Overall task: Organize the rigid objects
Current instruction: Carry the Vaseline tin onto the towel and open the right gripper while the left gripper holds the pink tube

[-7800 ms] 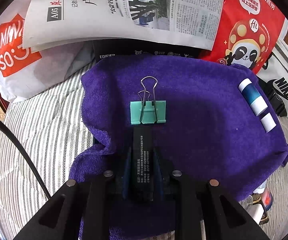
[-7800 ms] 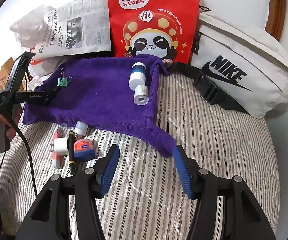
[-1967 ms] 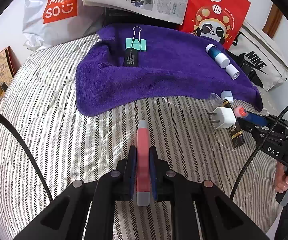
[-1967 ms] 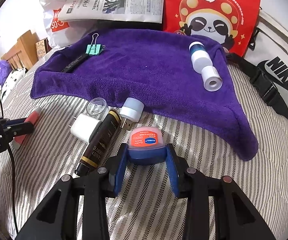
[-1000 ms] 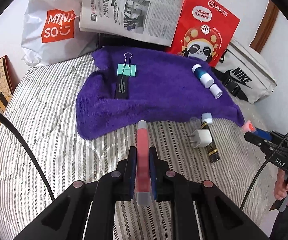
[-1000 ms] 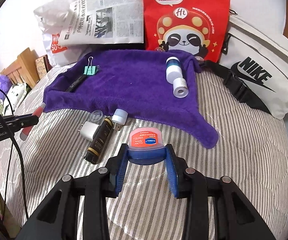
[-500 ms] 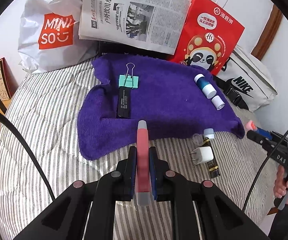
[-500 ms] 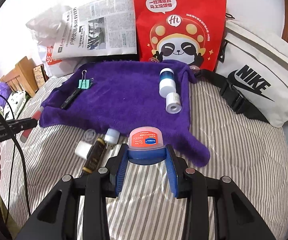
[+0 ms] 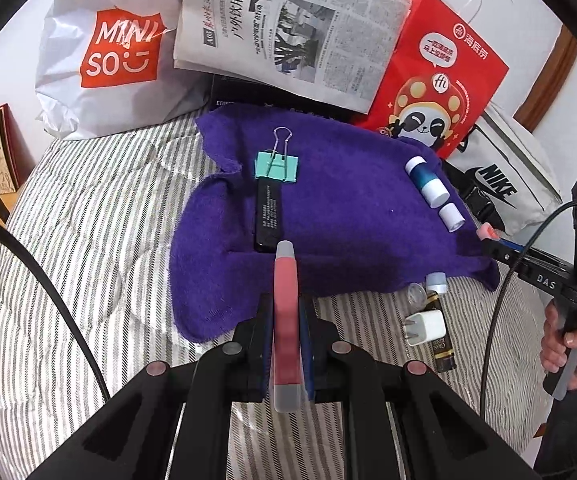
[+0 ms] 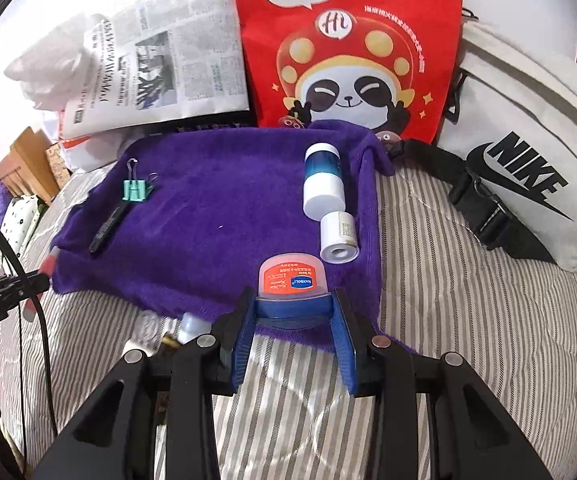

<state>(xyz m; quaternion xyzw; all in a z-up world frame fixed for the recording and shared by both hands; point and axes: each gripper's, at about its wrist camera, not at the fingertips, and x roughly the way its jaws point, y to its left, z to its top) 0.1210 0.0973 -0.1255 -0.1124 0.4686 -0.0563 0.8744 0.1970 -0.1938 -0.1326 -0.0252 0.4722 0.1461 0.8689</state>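
Note:
My left gripper (image 9: 286, 312) is shut on a pink tube with grey ends (image 9: 285, 320), held above the near edge of the purple towel (image 9: 340, 216). On the towel lie a teal binder clip (image 9: 276, 166), a black flat bar (image 9: 269, 216), a blue-and-white bottle (image 9: 426, 182) and a small white cylinder (image 9: 451, 218). My right gripper (image 10: 293, 304) is shut on a small blue jar with a red lid (image 10: 291, 284), over the towel's (image 10: 216, 220) near right part, just before the white cylinder (image 10: 338, 238).
Off the towel on the striped bed (image 9: 88, 240) lie a white plug (image 9: 424, 326), a dark tube (image 9: 440, 336), a clear cap (image 9: 415, 292) and a small white-capped item (image 9: 435, 282). Behind stand a red panda bag (image 10: 348, 44), newspaper (image 9: 288, 28), Miniso bag (image 9: 116, 48) and Nike bag (image 10: 528, 152).
Both grippers have moved forward toward the towel with their objects still held. The right gripper's jar now hangs over the towel's near right part.

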